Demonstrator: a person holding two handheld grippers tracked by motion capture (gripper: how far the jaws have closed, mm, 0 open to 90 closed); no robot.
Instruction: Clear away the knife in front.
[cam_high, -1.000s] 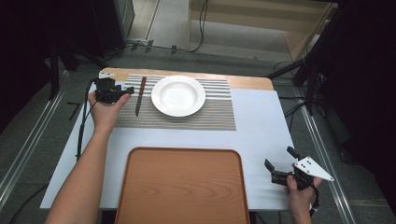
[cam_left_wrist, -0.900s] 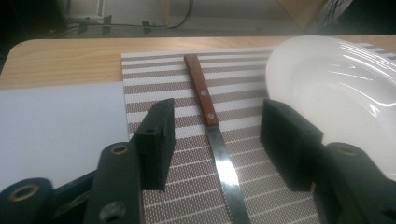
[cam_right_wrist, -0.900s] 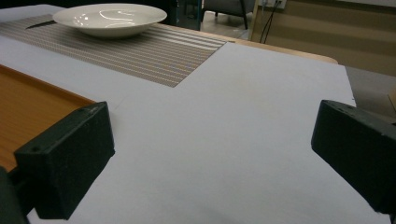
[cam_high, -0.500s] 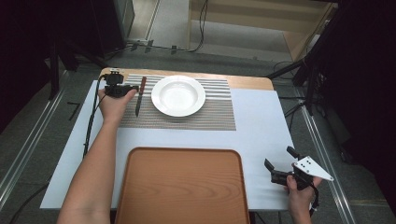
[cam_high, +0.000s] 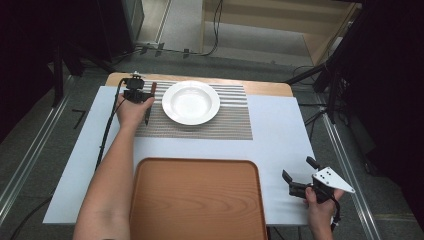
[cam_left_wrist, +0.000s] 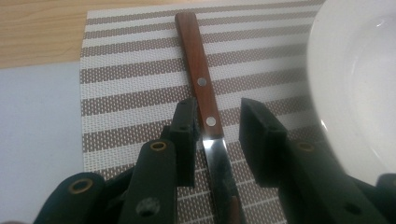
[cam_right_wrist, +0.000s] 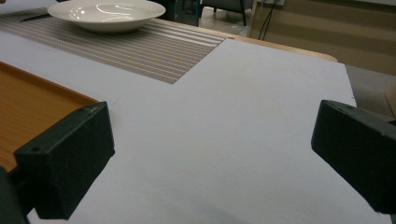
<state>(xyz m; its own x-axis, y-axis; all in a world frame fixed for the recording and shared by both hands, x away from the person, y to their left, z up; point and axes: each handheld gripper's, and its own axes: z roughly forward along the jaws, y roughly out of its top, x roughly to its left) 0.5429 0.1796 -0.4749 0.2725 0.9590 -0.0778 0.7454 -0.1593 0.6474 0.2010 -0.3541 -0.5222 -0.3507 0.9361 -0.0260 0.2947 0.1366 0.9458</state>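
A knife with a brown wooden handle lies on the striped placemat, left of a white plate. My left gripper is down over the knife. In the left gripper view its jaws straddle the knife where handle meets blade. They have just been closing; the left pad is at the handle's edge and a gap remains on the right. My right gripper rests near the table's front right, open wide over bare white surface.
A wooden tray sits at the front centre, its edge in the right gripper view. The plate's rim is close on the right of the left jaws. The left gripper's cable trails along the table's left side.
My left hand has moved right and down from the mat's left edge onto the knife, and its jaws have narrowed around it. The right gripper has not moved.
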